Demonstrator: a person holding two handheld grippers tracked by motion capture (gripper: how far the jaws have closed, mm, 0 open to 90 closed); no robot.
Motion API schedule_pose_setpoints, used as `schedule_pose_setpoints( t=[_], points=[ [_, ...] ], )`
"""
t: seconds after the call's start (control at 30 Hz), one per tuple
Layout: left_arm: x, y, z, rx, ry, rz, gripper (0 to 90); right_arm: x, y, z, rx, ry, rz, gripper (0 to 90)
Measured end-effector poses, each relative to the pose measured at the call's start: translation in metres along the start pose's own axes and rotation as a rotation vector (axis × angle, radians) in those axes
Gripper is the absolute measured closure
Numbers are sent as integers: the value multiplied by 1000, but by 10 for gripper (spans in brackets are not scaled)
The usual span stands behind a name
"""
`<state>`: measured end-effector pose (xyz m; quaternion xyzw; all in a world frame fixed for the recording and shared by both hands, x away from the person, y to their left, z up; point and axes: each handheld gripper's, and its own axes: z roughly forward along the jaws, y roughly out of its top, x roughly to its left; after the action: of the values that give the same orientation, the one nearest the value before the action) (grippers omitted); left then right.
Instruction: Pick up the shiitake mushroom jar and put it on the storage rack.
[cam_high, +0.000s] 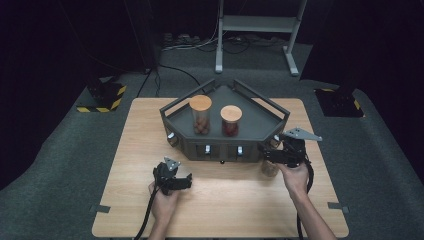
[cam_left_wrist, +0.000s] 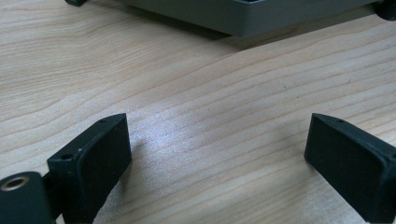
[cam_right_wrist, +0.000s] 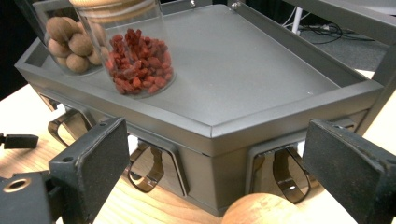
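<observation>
Pale wood table (cam_high: 225, 200) under both my hands, grain running left to right. Grey angular tray stand (cam_high: 260, 120) sits at the far middle of it, railed at the back, with metal spring clips (cam_right_wrist: 144, 168) set in recesses along its near faces.

Two glass jars stand on the tray deck, both with wooden lids. Left jar (cam_high: 201, 116) holds brown walnuts; right jar (cam_high: 231, 121) holds small red dried berries. They stand just beside each other, upright, toward the left half of the deck.

My left gripper (cam_high: 172, 179) is on the near left of the table, well apart from the stand. My left gripper view looks down on bare wood, jaws spread wide, nothing between them; the stand's near edge (cam_left_wrist: 261, 18) crosses the top of that view.

My right gripper (cam_high: 285, 152) is at the stand's near right corner. Jaws wide here too, empty, framing that corner of the stand in my right gripper view. A third jar (cam_high: 270, 168) stands on the table just near of the corner, below my gripper; its rounded wooden lid (cam_right_wrist: 261, 210) shows low between my jaws, not touched by either. I cannot tell its contents.

Grey carpet floor (cam_high: 65, 150) surrounds the table; cables (cam_high: 200, 45) lie at the far side.
</observation>
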<state>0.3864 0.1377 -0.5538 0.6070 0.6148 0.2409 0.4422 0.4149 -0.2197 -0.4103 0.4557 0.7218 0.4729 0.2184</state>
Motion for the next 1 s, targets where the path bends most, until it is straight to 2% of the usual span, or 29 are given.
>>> schedule_pose_setpoints(
  t=[1.0],
  points=[
    [0,0,0,0,0,0,68,-16,-28,-9,6,-41,22,78]
  ],
)
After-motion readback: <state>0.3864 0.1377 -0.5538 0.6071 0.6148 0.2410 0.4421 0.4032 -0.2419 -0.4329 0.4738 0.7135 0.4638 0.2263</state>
